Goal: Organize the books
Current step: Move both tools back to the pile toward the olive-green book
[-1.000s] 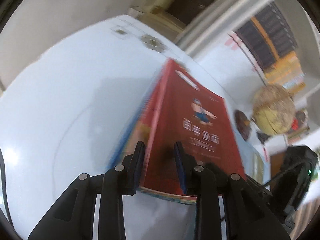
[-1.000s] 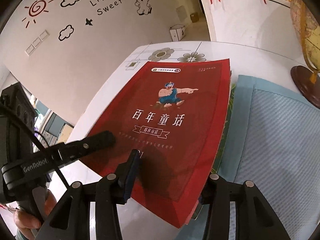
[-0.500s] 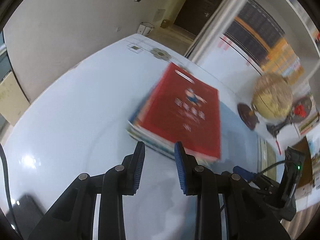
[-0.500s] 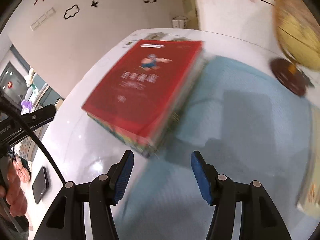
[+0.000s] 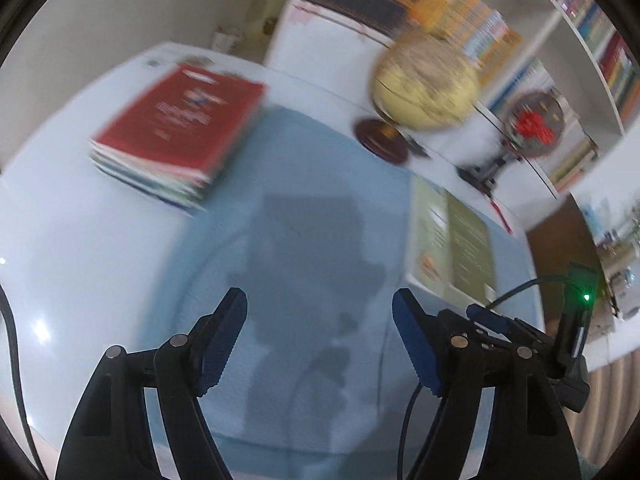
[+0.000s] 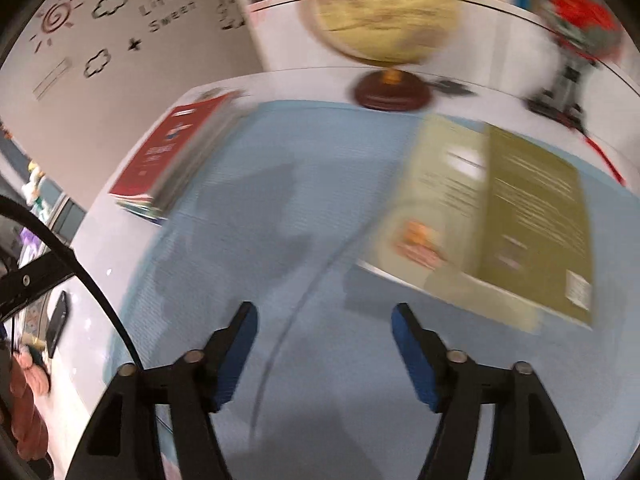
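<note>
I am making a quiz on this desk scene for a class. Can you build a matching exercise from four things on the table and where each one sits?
Things:
1. red book
2. olive-green book
3. globe
4. blue mat

Places:
A. at the back of the table, on a dark round base
B. on top of the stack at the left
C. spread over the middle of the table
D. lying alone at the right, on the mat

Pairs: 1-B, 2-D, 3-A, 4-C

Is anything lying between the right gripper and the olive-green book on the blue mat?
Nothing visible does. Only bare blue mat lies between the open right gripper and the olive-green book; the globe stands behind it.
</note>
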The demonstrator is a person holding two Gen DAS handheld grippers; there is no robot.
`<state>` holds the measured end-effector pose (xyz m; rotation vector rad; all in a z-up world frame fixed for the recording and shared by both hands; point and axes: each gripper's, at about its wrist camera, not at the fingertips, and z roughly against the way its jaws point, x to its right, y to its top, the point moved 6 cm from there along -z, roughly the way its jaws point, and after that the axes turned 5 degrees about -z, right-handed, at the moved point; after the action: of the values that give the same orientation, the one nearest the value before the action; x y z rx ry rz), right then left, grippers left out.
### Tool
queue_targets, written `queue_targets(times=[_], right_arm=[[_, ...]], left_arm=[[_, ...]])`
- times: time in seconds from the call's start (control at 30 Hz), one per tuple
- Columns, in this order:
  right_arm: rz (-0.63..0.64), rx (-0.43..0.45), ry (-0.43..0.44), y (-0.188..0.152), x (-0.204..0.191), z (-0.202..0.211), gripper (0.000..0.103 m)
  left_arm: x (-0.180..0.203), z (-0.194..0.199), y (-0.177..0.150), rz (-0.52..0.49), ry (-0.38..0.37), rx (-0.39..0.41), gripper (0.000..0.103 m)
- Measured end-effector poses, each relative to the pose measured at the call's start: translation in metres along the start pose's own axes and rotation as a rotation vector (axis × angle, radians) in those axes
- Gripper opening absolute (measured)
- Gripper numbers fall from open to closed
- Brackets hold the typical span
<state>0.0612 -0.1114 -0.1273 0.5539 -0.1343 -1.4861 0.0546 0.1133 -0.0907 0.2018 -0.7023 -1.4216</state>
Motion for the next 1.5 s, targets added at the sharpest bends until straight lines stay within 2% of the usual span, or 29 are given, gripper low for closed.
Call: queue_targets(times=[0.17, 0.3, 0.47, 0.6, 0.8, 0.83, 0.9, 0.93, 1.0, 1.03, 1.27, 1.37, 1.5], right_arm=[[-0.079, -0.039, -0.021, -0.024, 0.067, 0.016, 0.071], [-0.115, -0.037, -0.004, -0.030, 0.093, 0.027, 0.071], [-0.067, -0.017, -0.002, -0.031, 0.097, 0.039, 0.071], [-0.015, -0.007, -0.018, -0.035, 0.098, 0.042, 0.071], [-0.024, -0.023, -0.026, -0.044, 0.116, 0.040, 0.071], [-0.025, -0.024, -0.030, -0.046, 0.118, 0.040, 0.071], [-0.026, -0.029, -0.039, -0.047, 0.125, 0.039, 0.071], [-0.027, -0.033, -0.043, -0.048, 0.128, 0.038, 0.071], [-0.025, -0.035, -0.052, -0.047, 0.134, 0.037, 0.071], [-0.024, -0.038, -0.057, -0.047, 0.136, 0.037, 0.071], [-0.030, -0.069, -0.093, -0.058, 0.160, 0.033, 0.071], [-0.066, -0.092, -0.096, -0.066, 0.174, 0.028, 0.071], [-0.114, -0.069, -0.076, -0.061, 0.186, 0.033, 0.071]], left_arm=[[0.047, -0.020, -0.038, -0.014, -0.004, -0.058, 0.074], [0.065, -0.037, -0.064, -0.024, 0.031, -0.089, 0.074], [0.076, -0.055, -0.091, -0.019, 0.090, -0.121, 0.074], [0.077, -0.070, -0.110, 0.043, 0.058, -0.168, 0.074], [0.081, -0.092, -0.132, 0.099, 0.034, -0.221, 0.074], [0.081, -0.095, -0.135, 0.110, 0.031, -0.226, 0.075], [0.085, -0.096, -0.137, 0.115, 0.021, -0.190, 0.089], [0.086, -0.096, -0.137, 0.112, 0.021, -0.189, 0.091], [0.091, -0.099, -0.138, 0.092, 0.028, -0.184, 0.101], [0.095, -0.101, -0.138, 0.072, 0.038, -0.185, 0.102], [0.107, -0.106, -0.148, -0.095, 0.165, -0.168, 0.102], [0.109, -0.107, -0.147, -0.139, 0.191, -0.184, 0.101], [0.122, -0.101, -0.124, -0.159, 0.097, -0.173, 0.093]])
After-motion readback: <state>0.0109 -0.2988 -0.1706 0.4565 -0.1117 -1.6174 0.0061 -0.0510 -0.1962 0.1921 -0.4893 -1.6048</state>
